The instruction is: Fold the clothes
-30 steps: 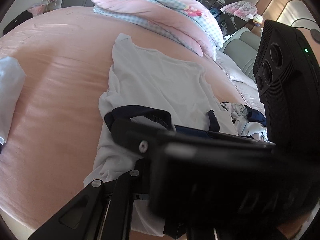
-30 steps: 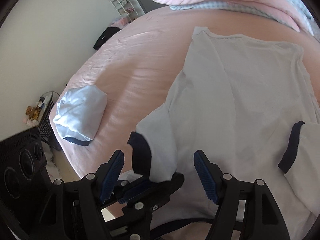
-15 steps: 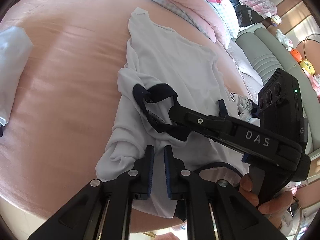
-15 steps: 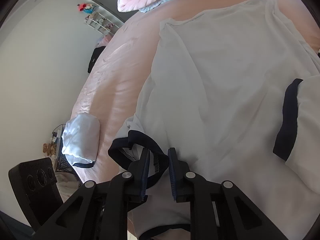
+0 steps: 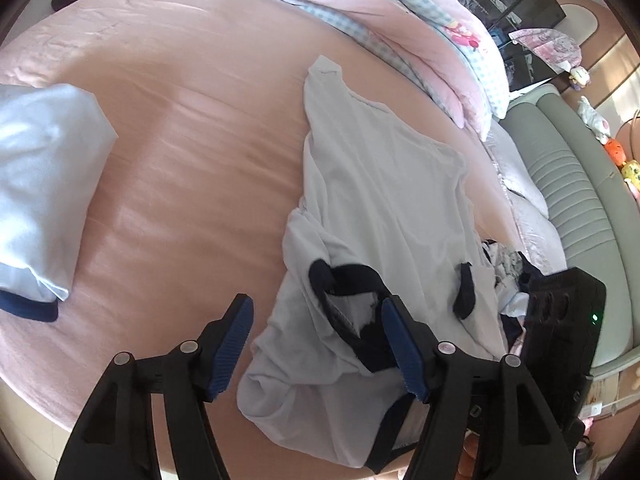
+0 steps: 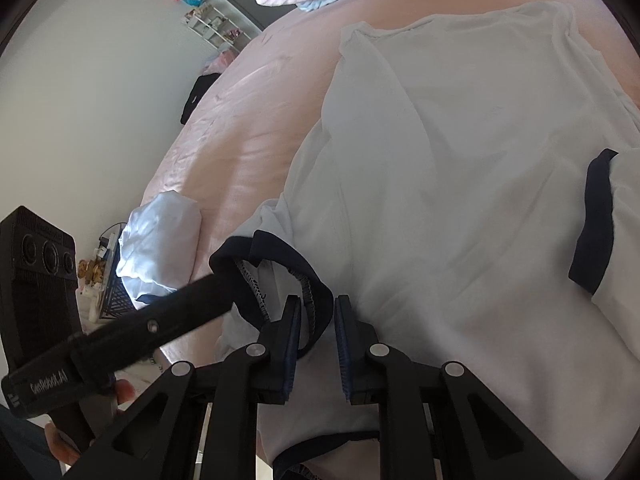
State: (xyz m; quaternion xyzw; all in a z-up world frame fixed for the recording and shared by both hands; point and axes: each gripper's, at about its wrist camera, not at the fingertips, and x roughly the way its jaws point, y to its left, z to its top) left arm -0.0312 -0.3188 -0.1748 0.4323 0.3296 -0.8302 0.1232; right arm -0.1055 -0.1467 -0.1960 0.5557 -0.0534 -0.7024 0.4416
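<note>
daylight, soft and fairly bright in both views. left wrist view: pale sheen streaks across pink bedsheet (image 5: 168,128) toward 10 o'clock; sunlit glare on wall panels at 2 o'clock. white t-shirt (image 5: 384,200) slightly washed out, folds cast soft grey shadows. right wrist view: t-shirt near overexposed at 1 o'clock, wall (image 6: 80,92) evenly lit. strong fisheye curvature, black vignette at corners. edges slightly soft; centre reasonably sharp.

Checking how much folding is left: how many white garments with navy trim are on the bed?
2: the folded garment at the bed's left edge, and the spread shirt mid-bed. More may hide in the pile beyond it.
</note>
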